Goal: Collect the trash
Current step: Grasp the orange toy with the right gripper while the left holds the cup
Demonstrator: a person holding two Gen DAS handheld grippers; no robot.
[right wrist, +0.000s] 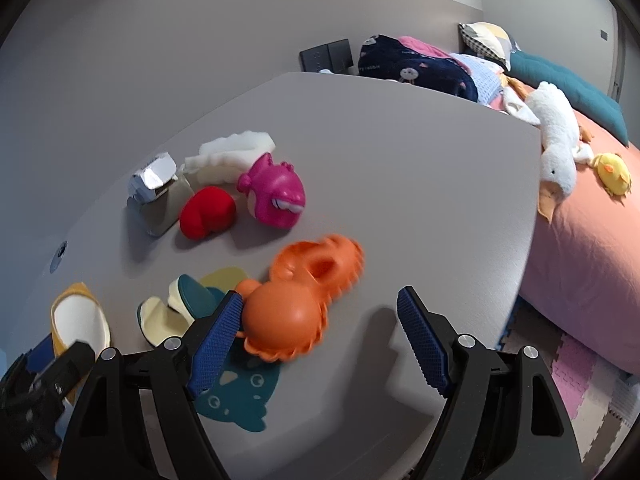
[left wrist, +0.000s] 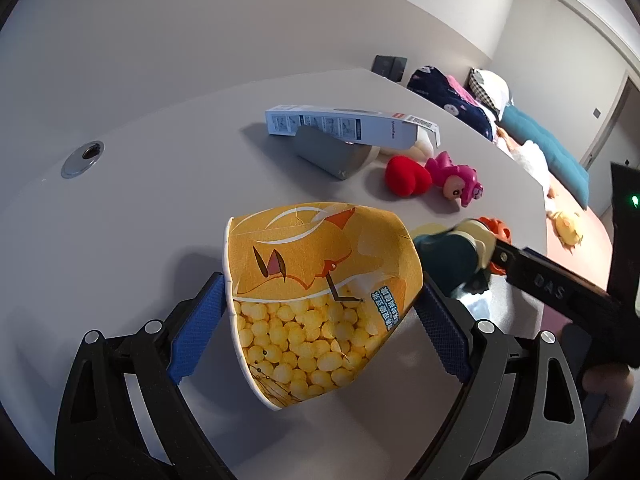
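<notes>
My left gripper is shut on a crushed yellow paper cup, held above the grey table; the cup also shows in the right wrist view. A white carton box and a grey paper cup lie further back, with white foam behind them. My right gripper is open, its left finger touching an orange rubber toy. It also shows in the left wrist view.
A red heart toy and a pink toy lie mid-table. A teal and cream toy lies by a teal mat. A bed with plush toys stands right of the table edge.
</notes>
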